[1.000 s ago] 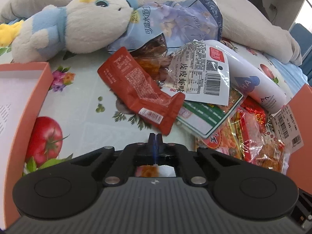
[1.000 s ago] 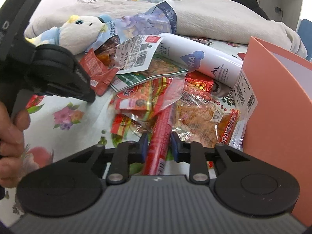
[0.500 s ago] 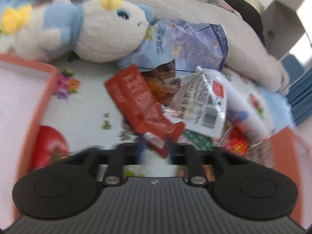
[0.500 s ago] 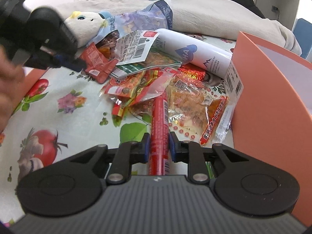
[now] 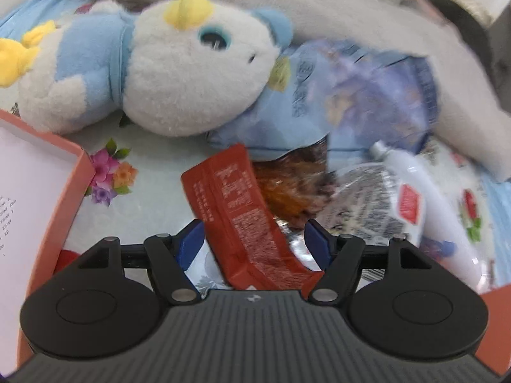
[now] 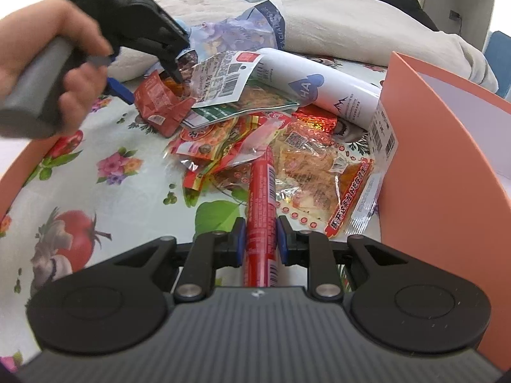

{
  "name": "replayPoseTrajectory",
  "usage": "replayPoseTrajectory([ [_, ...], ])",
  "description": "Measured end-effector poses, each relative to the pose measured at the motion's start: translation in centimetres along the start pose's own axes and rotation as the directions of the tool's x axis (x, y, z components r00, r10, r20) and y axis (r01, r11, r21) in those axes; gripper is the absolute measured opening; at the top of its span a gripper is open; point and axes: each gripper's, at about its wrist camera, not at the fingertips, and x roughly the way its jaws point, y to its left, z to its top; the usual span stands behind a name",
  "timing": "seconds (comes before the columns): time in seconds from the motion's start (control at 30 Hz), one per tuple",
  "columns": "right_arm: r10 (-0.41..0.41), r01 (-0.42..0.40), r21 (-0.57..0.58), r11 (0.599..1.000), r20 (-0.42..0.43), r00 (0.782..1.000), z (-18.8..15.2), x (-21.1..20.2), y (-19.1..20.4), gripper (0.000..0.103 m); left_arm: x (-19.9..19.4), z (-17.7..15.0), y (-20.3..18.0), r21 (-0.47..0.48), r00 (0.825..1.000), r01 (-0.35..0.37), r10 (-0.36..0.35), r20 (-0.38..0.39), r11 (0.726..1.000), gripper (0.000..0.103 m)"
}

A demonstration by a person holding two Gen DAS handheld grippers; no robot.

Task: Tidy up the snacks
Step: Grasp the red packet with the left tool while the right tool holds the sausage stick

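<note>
A flat red snack packet [image 5: 242, 217] lies on the flowered cloth, at the near edge of a heap of snack bags [image 6: 242, 146]. My left gripper [image 5: 252, 233] hangs over it with its jaws opening; the packet sits between them, and the blue pads [image 5: 191, 239] do not touch it. In the right wrist view a hand holds that left gripper [image 6: 150, 79] above the same red packet [image 6: 159, 102]. My right gripper [image 6: 260, 233] is shut on a long red sausage stick [image 6: 262, 191] that points toward the heap.
An open orange box [image 5: 73, 191] stands at the left and another orange box [image 6: 447, 146] at the right. A white and blue plush toy [image 5: 179, 73], a blue bag [image 5: 351, 95] and a white tube [image 6: 322, 92] lie behind the heap. A grey blanket [image 6: 367, 25] lies beyond.
My left gripper went from shut to wide open, moved forward over the red packet and rolled a little. The right gripper kept its hold on the red stick.
</note>
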Motion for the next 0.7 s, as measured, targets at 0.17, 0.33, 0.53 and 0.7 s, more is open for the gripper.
replayPoseTrajectory([
  [0.17, 0.012, -0.011, -0.004, 1.0, 0.012, 1.0, -0.2, 0.0, 0.1, 0.024, 1.3, 0.4, -0.9, 0.028, 0.992, -0.124, 0.124, -0.006, 0.992, 0.072],
  [0.33, 0.027, -0.026, -0.011, 1.0, 0.01, 1.0, -0.1, 0.0, 0.3, 0.024, 1.5, -0.2, -1.7, 0.102, 0.983, -0.186, 0.185, 0.021, 0.977, 0.07],
  [0.53, 0.028, -0.028, -0.027, 0.999, 0.004, 1.0, -0.5, -0.4, 0.4, 0.024, 0.7, -1.6, -1.8, 0.181, 0.986, -0.169, 0.168, 0.02, 0.969, 0.065],
  [0.7, 0.028, -0.028, -0.038, 0.999, -0.003, 1.0, -0.9, -1.0, 0.5, 0.024, -0.6, -4.1, -1.4, 0.273, 0.99, -0.142, 0.138, 0.034, 0.951, 0.063],
])
